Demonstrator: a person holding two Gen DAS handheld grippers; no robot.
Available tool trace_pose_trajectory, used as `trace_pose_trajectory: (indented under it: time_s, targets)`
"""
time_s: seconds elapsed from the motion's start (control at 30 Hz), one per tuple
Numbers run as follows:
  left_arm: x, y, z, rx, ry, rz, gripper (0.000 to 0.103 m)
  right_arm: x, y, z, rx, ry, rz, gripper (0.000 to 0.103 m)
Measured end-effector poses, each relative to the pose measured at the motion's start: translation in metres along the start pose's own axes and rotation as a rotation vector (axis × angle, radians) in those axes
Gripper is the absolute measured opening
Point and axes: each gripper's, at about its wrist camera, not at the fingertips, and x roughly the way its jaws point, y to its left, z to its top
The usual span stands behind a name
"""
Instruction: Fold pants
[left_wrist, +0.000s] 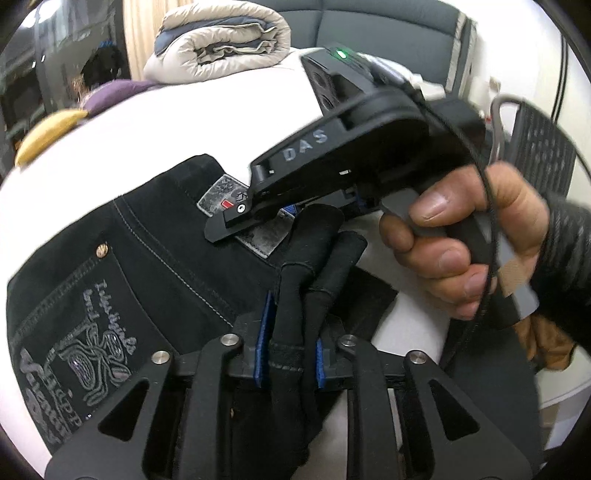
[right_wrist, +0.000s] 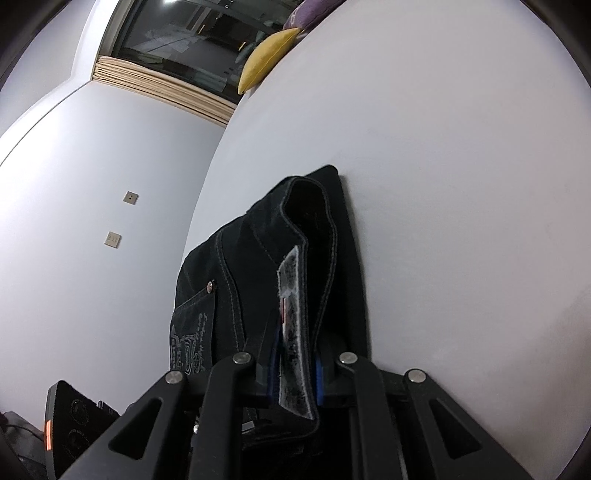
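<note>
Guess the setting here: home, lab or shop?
Likely a home, probably a bedroom or living room. A rolled quilt lies beside grey upholstery, a yellow cushion sits near a curtained window, and black pants lie on a white table.

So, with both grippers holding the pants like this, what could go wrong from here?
1. The left gripper holds only narrow rolled edges of the black pants; they may slip out.
2. The right gripper pinches the waistband at the grey patch; pulling may bunch the fold unevenly.
3. The two grippers are very close together in the left view, so they could bump.
4. The pants lie near the table edge and might slide off.
</note>
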Motion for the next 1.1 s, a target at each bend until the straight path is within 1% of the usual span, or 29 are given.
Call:
trace_pose_trajectory:
  time_s: [0.03, 0.07, 0.1, 0.13, 0.2, 0.27, 0.3, 0.33, 0.37, 0.4, 0.47, 0.5, 0.53, 0.57, 0.6, 0.63, 0.67, 0.7, 0.73, 0.77, 0.8, 0.83, 0.87, 0.9, 1.0, 1.03, 1.1]
  targets:
    - [-0.004, 0.004, 0.001, -0.025, 0.003, -0.03, 0.037, 0.0, -0.002, 0.0, 0.008, -0.002, 0.016, 0.014]
    - [-0.011, 0.009, 0.001, -0.057, 0.005, -0.067, 0.065, -0.001, -0.001, 0.0, 0.013, -0.002, 0.027, 0.015]
    - [-0.019, 0.013, -0.001, -0.087, -0.007, -0.098, 0.077, -0.002, -0.001, 0.001, 0.017, -0.003, 0.029, 0.018]
    - [-0.028, 0.017, -0.003, -0.113, -0.023, -0.122, 0.087, -0.004, 0.0, 0.002, 0.026, -0.006, 0.028, 0.02]
    - [-0.05, 0.026, -0.009, -0.155, -0.038, -0.167, 0.088, -0.012, 0.006, 0.004, 0.032, -0.034, -0.007, 0.032]
    - [-0.071, 0.039, -0.017, -0.197, -0.053, -0.188, 0.088, -0.028, 0.01, 0.006, 0.035, -0.086, -0.057, 0.037]
    - [-0.079, 0.047, -0.02, -0.226, -0.067, -0.189, 0.088, -0.039, 0.014, 0.007, 0.039, -0.12, -0.102, 0.04]
    - [-0.091, 0.06, -0.022, -0.268, -0.09, -0.187, 0.088, -0.048, 0.021, 0.006, 0.03, -0.145, -0.139, 0.039]
    - [-0.102, 0.077, -0.023, -0.306, -0.12, -0.176, 0.088, -0.056, 0.031, 0.005, 0.001, -0.156, -0.142, 0.039]
    - [-0.109, 0.089, -0.024, -0.327, -0.144, -0.151, 0.088, -0.06, 0.04, 0.003, -0.026, -0.158, -0.132, 0.035]
    - [-0.114, 0.114, -0.02, -0.351, -0.171, -0.086, 0.088, -0.061, 0.071, -0.008, -0.123, -0.142, -0.113, 0.03]
    - [-0.113, 0.134, -0.017, -0.376, -0.187, -0.053, 0.087, -0.058, 0.08, -0.013, -0.152, -0.128, -0.106, 0.028]
    - [-0.11, 0.149, -0.014, -0.394, -0.198, -0.037, 0.083, -0.053, 0.088, -0.018, -0.176, -0.109, -0.097, 0.026]
    - [-0.106, 0.161, -0.01, -0.4, -0.195, -0.016, 0.075, -0.043, 0.095, -0.023, -0.203, -0.08, -0.096, 0.022]
    - [-0.095, 0.178, -0.006, -0.403, -0.169, 0.034, 0.069, -0.035, 0.096, -0.026, -0.212, -0.064, -0.11, 0.019]
    - [-0.084, 0.19, -0.006, -0.419, -0.137, 0.052, 0.059, -0.029, 0.094, -0.027, -0.209, -0.052, -0.124, 0.018]
    - [-0.075, 0.198, -0.007, -0.437, -0.104, 0.046, 0.048, -0.02, 0.088, -0.029, -0.184, -0.03, -0.14, 0.016]
    - [-0.064, 0.206, -0.012, -0.454, -0.064, 0.042, 0.044, -0.013, 0.081, -0.031, -0.167, -0.014, -0.162, 0.014]
    - [-0.058, 0.208, -0.018, -0.448, -0.046, 0.054, 0.039, -0.008, 0.073, -0.032, -0.157, -0.001, -0.203, 0.012]
    - [-0.056, 0.208, -0.025, -0.429, -0.043, 0.071, 0.039, -0.004, 0.065, -0.034, -0.144, 0.007, -0.227, 0.0]
    - [-0.057, 0.203, -0.031, -0.406, -0.046, 0.093, 0.039, -0.004, 0.057, -0.036, -0.122, 0.004, -0.223, 0.0]
    - [-0.061, 0.199, -0.034, -0.391, -0.048, 0.108, 0.039, -0.008, 0.05, -0.039, -0.093, -0.008, -0.186, 0.0]
    - [-0.065, 0.192, -0.039, -0.377, -0.048, 0.114, 0.039, -0.011, 0.047, -0.041, -0.087, -0.015, -0.178, 0.0]
    - [-0.069, 0.181, -0.048, -0.346, -0.045, 0.131, 0.039, -0.013, 0.048, -0.044, -0.095, -0.02, -0.179, 0.0]
    - [-0.079, 0.15, -0.063, -0.206, -0.045, 0.251, 0.04, -0.019, 0.054, -0.057, -0.137, -0.033, -0.2, 0.0]
    - [-0.083, 0.142, -0.07, -0.173, -0.051, 0.284, 0.041, -0.022, 0.057, -0.063, -0.154, -0.045, -0.206, 0.0]
    - [-0.087, 0.132, -0.081, -0.151, -0.057, 0.308, 0.042, -0.028, 0.059, -0.071, -0.169, -0.066, -0.211, 0.0]
